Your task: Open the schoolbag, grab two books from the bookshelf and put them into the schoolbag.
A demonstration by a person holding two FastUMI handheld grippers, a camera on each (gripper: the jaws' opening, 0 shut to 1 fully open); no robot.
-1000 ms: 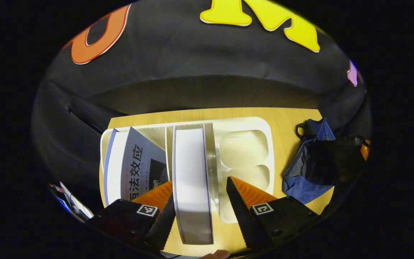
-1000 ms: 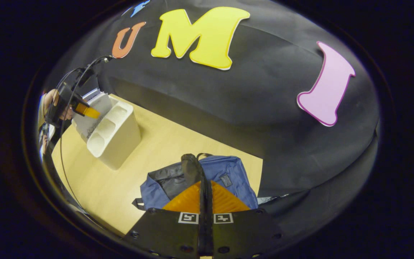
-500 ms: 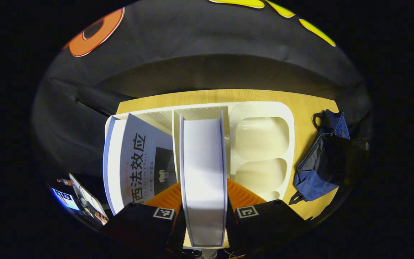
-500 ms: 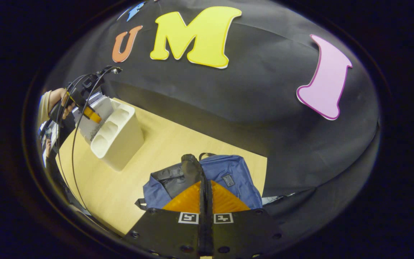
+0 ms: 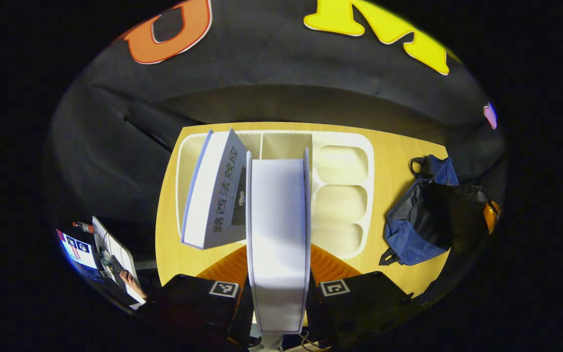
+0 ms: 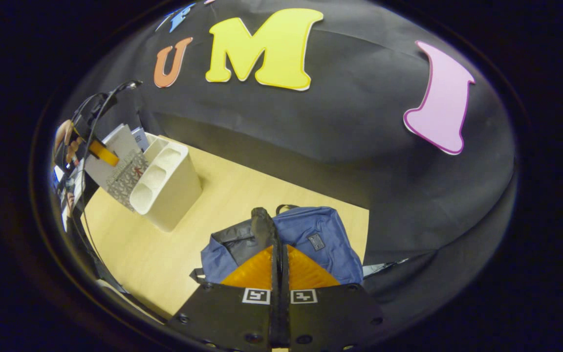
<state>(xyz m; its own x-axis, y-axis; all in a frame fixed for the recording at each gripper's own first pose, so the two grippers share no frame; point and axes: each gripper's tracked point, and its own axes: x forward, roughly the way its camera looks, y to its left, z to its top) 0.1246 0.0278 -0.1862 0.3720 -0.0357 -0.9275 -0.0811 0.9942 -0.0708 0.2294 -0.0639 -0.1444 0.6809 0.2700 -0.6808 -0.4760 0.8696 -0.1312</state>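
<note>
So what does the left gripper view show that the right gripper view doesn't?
Left gripper view: a top-down look at the white book and its page edges between the left gripper jaws, and a second book leaning in the bookshelf. Right gripper view: the hand carrying that gripper, the white book's patterned cover, and the right gripper jaws shut on a strap of the schoolbag. Shared: bookshelf, schoolbag, wooden table.

right gripper (image 6: 279,254) pinching black strap (image 6: 261,222) — blue schoolbag (image 6: 311,239), white bookshelf (image 6: 166,183)
</note>
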